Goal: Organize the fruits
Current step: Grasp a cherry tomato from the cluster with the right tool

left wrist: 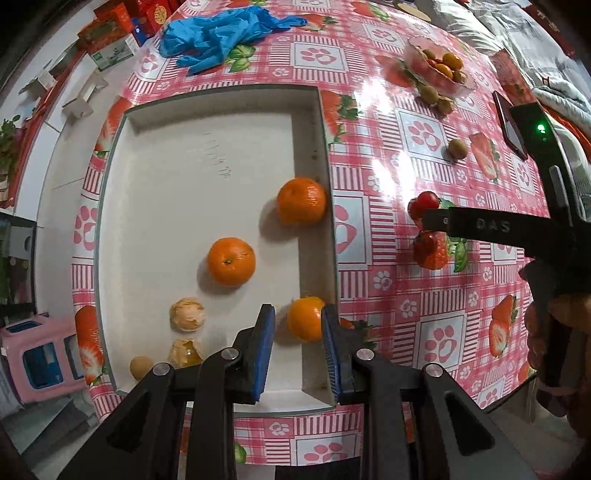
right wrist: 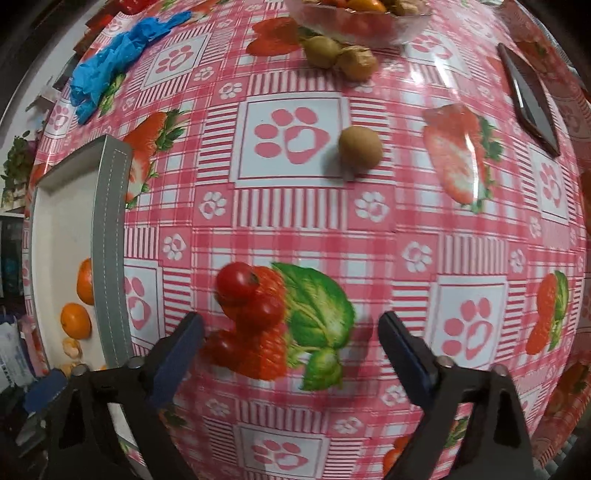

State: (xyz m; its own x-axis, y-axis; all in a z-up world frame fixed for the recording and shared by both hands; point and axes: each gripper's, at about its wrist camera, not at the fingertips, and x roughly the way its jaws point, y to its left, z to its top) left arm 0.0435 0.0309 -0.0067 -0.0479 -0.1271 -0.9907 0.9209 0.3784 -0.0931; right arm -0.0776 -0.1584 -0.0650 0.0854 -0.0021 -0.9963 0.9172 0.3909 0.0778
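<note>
A white tray (left wrist: pixel 155 206) lies on the pink tablecloth. In it are three oranges (left wrist: pixel 231 261), (left wrist: pixel 301 200), (left wrist: pixel 306 319), some husked fruits (left wrist: pixel 187 314) and a small brown fruit (left wrist: pixel 140 367). My left gripper (left wrist: pixel 298 350) is open, its pads either side of the nearest orange, above the tray's right corner. My right gripper (right wrist: pixel 291 354) is open and empty above the cloth, just short of three cherry tomatoes (right wrist: pixel 236 282); one right finger (left wrist: pixel 480 225) shows in the left wrist view. A brown round fruit (right wrist: pixel 360 147) lies farther on.
A clear dish (left wrist: pixel 439 68) with small fruits stands at the far right, with two loose fruits (right wrist: pixel 321 50) beside it. Blue gloves (left wrist: pixel 221 35) lie at the far left. A dark phone (right wrist: pixel 532 99) lies at the right. The tray's grey wall (right wrist: pixel 109 258) is left of my right gripper.
</note>
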